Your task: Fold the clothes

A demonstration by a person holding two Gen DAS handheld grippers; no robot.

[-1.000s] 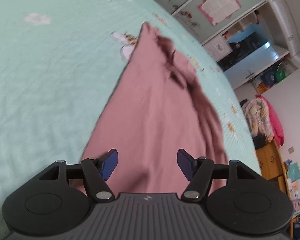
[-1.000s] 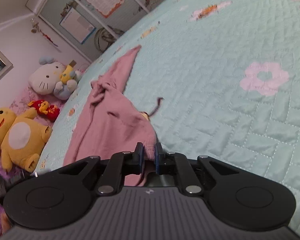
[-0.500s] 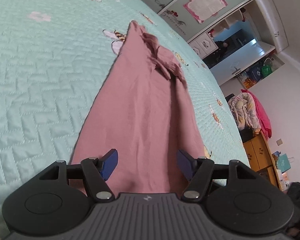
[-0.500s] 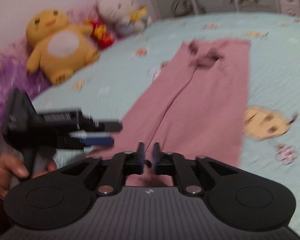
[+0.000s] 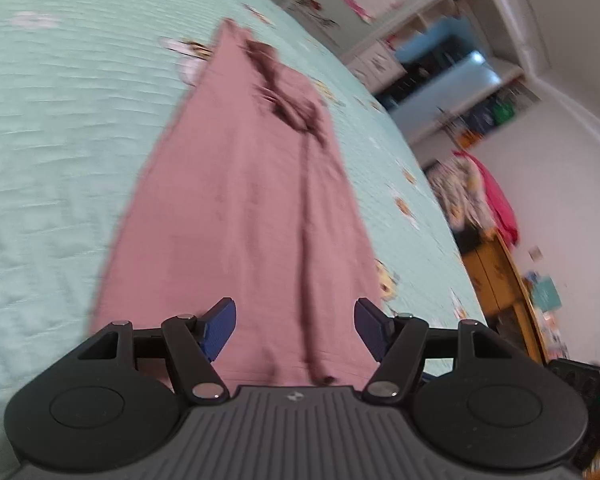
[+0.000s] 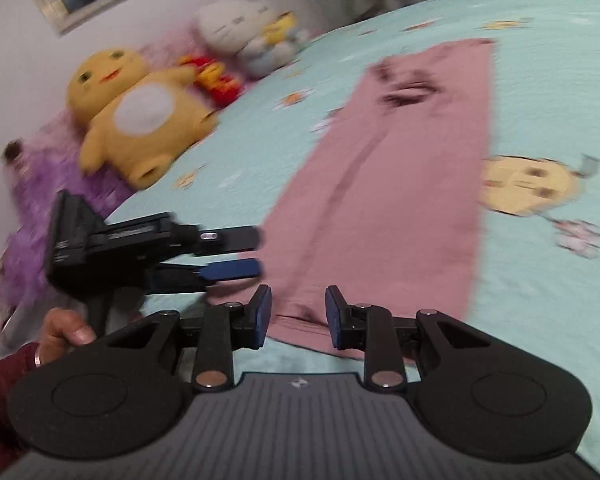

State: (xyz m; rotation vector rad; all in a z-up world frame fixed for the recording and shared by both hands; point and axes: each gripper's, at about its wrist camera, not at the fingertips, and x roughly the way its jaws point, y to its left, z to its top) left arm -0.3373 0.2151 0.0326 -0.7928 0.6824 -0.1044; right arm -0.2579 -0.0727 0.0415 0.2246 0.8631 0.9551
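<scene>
pink garment [image 5: 252,216] flat on quilt [image 5: 60,120]; writing illegible

Pink garment [image 6: 396,184] flat on the teal bedspread [image 6: 540,280], near hem between the parted right hand-held gripper [image 6: 298,312] fingers.

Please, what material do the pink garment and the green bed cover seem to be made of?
The pink garment looks like a soft matte knit, perhaps cotton jersey: it lies limp and flat, with a soft lengthwise fold and no shine. The green bed cover looks like quilted woven fabric, probably cotton or a blend: stitched zigzag lines pucker its surface, and cartoon prints show on it. Motion blur hides the weave of both.
</scene>
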